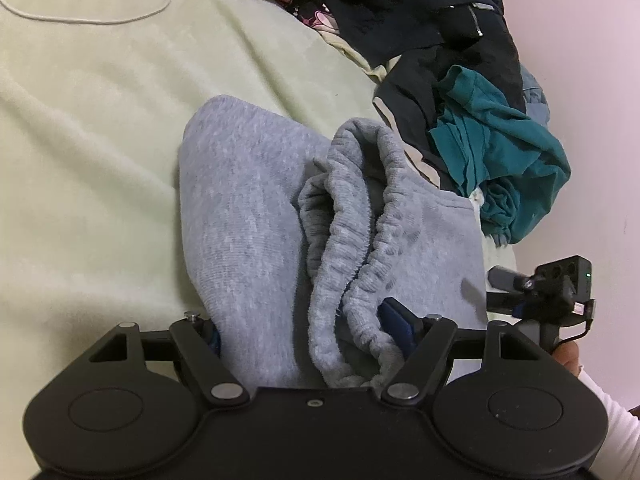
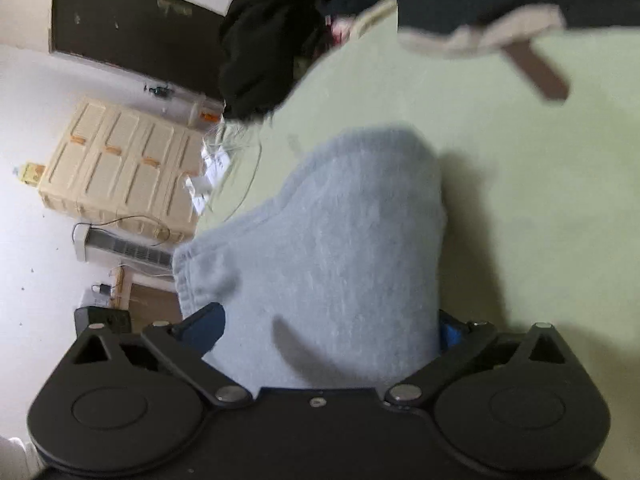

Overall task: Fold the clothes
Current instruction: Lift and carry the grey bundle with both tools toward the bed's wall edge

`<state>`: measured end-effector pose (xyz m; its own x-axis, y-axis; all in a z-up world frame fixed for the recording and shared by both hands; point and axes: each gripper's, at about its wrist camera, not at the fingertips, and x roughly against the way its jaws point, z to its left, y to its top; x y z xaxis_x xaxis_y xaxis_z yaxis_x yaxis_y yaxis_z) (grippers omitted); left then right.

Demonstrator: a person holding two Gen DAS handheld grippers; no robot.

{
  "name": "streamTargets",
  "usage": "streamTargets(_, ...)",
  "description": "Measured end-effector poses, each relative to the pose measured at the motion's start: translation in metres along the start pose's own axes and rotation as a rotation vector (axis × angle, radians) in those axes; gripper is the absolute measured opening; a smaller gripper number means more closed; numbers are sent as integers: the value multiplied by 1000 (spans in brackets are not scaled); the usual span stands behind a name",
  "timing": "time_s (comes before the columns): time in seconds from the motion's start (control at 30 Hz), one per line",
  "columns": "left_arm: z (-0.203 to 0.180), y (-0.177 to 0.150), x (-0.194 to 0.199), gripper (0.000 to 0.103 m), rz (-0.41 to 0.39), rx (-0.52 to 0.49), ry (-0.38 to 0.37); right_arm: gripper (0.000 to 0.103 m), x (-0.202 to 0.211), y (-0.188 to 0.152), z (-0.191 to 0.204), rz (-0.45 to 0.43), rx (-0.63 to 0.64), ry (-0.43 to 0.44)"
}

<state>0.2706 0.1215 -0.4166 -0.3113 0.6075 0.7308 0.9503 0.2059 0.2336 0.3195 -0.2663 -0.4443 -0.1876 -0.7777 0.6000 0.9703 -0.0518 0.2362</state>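
Bed (image 1: pixel 100 128), pale green cover, carrying all items. Clothes heap (image 1: pixel 452 56), dark and teal, at the bed's far edge. Grey sweatpants (image 1: pixel 248 208), folded, elastic waistband bunched, at the near edge. Left gripper (image 1: pixel 308 334): fingers spread wide, sweatpants between them. Right gripper (image 2: pixel 328 330): fingers likewise spread, straddling the same garment.

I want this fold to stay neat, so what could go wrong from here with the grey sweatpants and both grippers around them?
1. The elastic waistband is bunched and gaping on top of the grey sweatpants; another fold may trap that lump.
2. The left gripper and right gripper stand open around the fabric, so pulling away could snag it.
3. The teal garment in the unfolded pile lies close by and might get dragged in.
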Motion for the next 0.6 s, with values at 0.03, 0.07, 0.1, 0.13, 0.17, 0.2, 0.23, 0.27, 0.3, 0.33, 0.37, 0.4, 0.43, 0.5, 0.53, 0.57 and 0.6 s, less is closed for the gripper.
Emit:
streamTargets(0.03,2,0,-2,78,0,13,-6,91,-5,-1,1,15,5,-12)
streamTargets(0.07,4,-1,-3,78,-1,25,-12,89,-8,-2,2,26,12,-23)
streamTargets(0.1,5,-1,-3,78,-3,28,-11,79,-4,-3,4,15,26,-27)
streamTargets(0.13,5,-2,-3,78,-6,32,-12,70,-1,-4,5,8,32,-24)
streamTargets(0.17,6,-2,-3,77,-7,36,-17,67,6,-7,4,-5,28,-5)
streamTargets(0.2,7,-3,-2,77,-8,43,-25,64,12,-10,4,-15,25,11)
streamTargets(0.23,8,-4,-2,76,-11,48,-31,63,12,-11,3,-18,24,10)
streamTargets(0.27,8,-6,0,72,-20,46,-32,63,12,-14,2,-23,20,7)
streamTargets(0.3,6,-8,2,71,-33,33,-27,63,11,-15,2,-27,14,3)
streamTargets(0.33,5,-8,2,68,-35,29,-25,64,9,-16,1,-32,6,1)
streamTargets(0.37,2,-10,4,65,-44,15,-21,64,9,-16,1,-42,-6,3)
streamTargets(0.4,-1,-11,7,64,-54,10,-22,64,9,-15,4,-52,-5,-1)
streamTargets(0.43,-4,-11,10,62,-62,7,-25,64,10,-15,9,-60,12,-7)
streamTargets(0.5,-10,-11,18,60,-75,-7,-34,64,13,-16,23,-75,51,-22)
streamTargets(0.53,-12,-11,19,60,-77,-9,-35,64,16,-18,30,-84,73,-23)
streamTargets(0.57,-15,-11,23,60,-84,-16,-42,64,20,-20,35,-96,86,-16)
streamTargets(0.6,-18,-11,26,59,-91,-19,-44,64,24,-21,39,-108,98,-11)
